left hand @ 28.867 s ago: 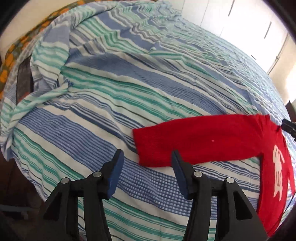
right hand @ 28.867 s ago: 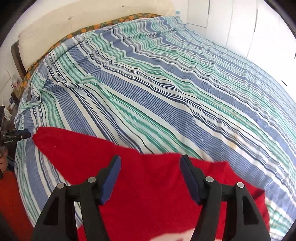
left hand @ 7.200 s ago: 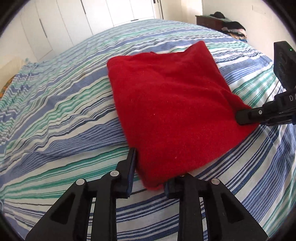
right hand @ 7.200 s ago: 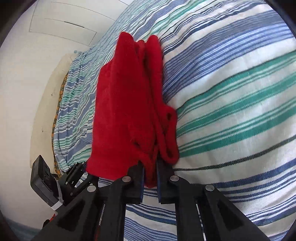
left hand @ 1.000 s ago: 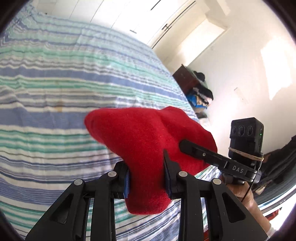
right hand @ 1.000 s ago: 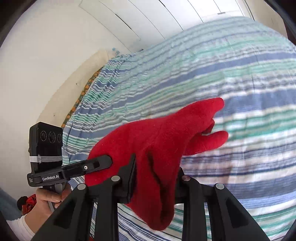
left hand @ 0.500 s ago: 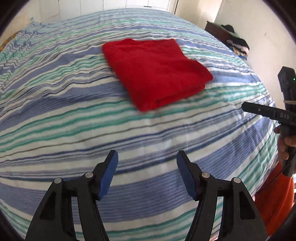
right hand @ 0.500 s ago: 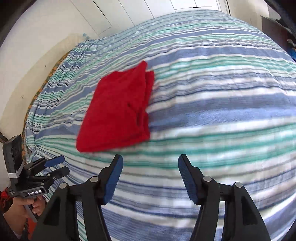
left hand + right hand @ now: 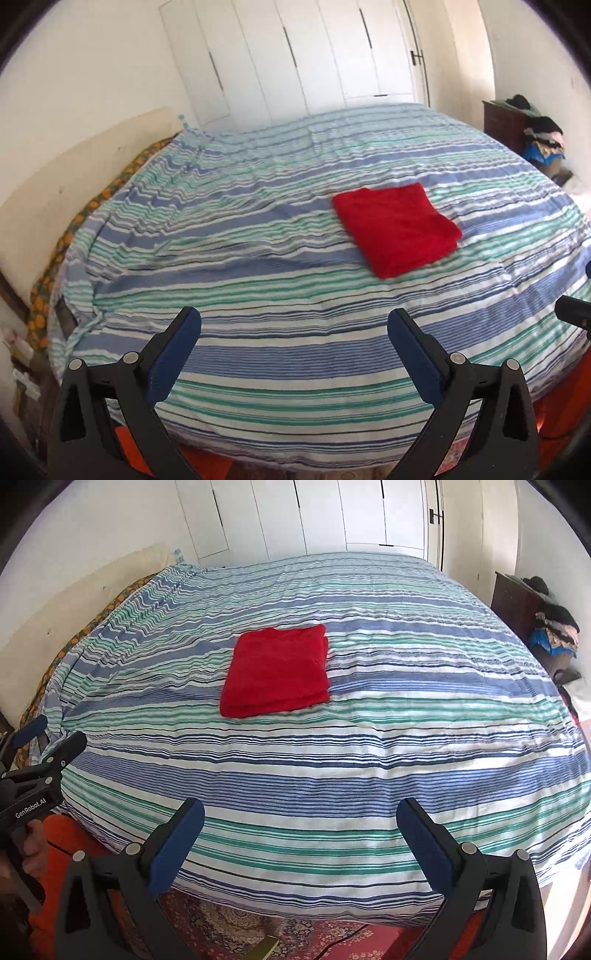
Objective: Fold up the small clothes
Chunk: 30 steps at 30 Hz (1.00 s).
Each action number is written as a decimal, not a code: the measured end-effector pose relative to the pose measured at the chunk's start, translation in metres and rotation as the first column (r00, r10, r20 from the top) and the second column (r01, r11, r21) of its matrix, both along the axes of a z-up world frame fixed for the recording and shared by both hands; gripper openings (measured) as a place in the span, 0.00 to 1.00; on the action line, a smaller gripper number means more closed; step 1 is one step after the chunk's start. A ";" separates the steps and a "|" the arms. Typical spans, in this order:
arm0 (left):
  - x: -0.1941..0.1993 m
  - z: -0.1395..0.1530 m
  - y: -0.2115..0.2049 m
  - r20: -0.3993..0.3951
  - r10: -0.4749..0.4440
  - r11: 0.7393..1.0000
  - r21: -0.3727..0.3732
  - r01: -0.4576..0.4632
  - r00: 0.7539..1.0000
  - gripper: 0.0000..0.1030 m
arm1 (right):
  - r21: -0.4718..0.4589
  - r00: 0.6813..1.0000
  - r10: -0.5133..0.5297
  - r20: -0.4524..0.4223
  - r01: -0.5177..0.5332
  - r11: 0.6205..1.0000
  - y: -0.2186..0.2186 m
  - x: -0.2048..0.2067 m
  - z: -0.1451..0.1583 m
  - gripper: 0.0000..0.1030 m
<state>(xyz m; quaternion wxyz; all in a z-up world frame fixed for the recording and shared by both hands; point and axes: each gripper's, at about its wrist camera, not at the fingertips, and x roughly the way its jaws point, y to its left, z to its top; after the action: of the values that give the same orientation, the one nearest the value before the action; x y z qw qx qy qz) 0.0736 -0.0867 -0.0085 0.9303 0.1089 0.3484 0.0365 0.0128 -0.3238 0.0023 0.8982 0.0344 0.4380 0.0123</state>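
Observation:
A red garment (image 9: 397, 229) lies folded into a flat square on the striped bed cover (image 9: 258, 280), right of the bed's middle in the left wrist view. It sits nearer the middle (image 9: 277, 672) in the right wrist view. My left gripper (image 9: 293, 321) hangs back over the bed's near edge, jaws opening wide with nothing between them. My right gripper (image 9: 301, 808) is likewise well short of the garment, jaws opening wide and empty. The left gripper (image 9: 48, 746) also shows at the left edge of the right wrist view, held in a hand.
White wardrobe doors (image 9: 314, 66) stand behind the bed. A dark dresser (image 9: 521, 605) with a heap of clothes (image 9: 554, 631) is at the right. A patterned rug (image 9: 258, 934) lies below the bed's near edge, and a pale headboard (image 9: 74, 173) runs along the left.
A second ago both grippers held the red garment in the air. It now lies on the bed, and both grippers have let go, spread wide and drawn back from it.

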 end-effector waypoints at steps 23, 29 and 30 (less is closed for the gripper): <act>-0.023 0.019 0.018 -0.204 -0.041 0.992 -0.122 0.016 0.978 0.98 | -0.150 0.980 0.196 -0.024 -0.197 0.969 0.084 -0.032 0.078 0.99; -0.026 0.025 0.016 -0.206 -0.045 0.992 -0.123 0.020 0.977 0.98 | -0.148 0.982 0.186 -0.037 -0.190 0.971 0.084 -0.034 0.081 0.99; -0.026 0.026 0.015 -0.204 -0.046 0.992 -0.121 0.022 0.978 0.98 | -0.150 0.983 0.182 -0.037 -0.186 0.971 0.083 -0.034 0.081 0.99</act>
<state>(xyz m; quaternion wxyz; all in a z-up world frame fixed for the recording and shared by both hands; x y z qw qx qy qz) 0.0474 -0.0713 0.0177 0.8945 0.0630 0.4425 -0.0116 -0.0212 -0.2405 0.0836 0.8881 -0.0751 0.4494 0.0614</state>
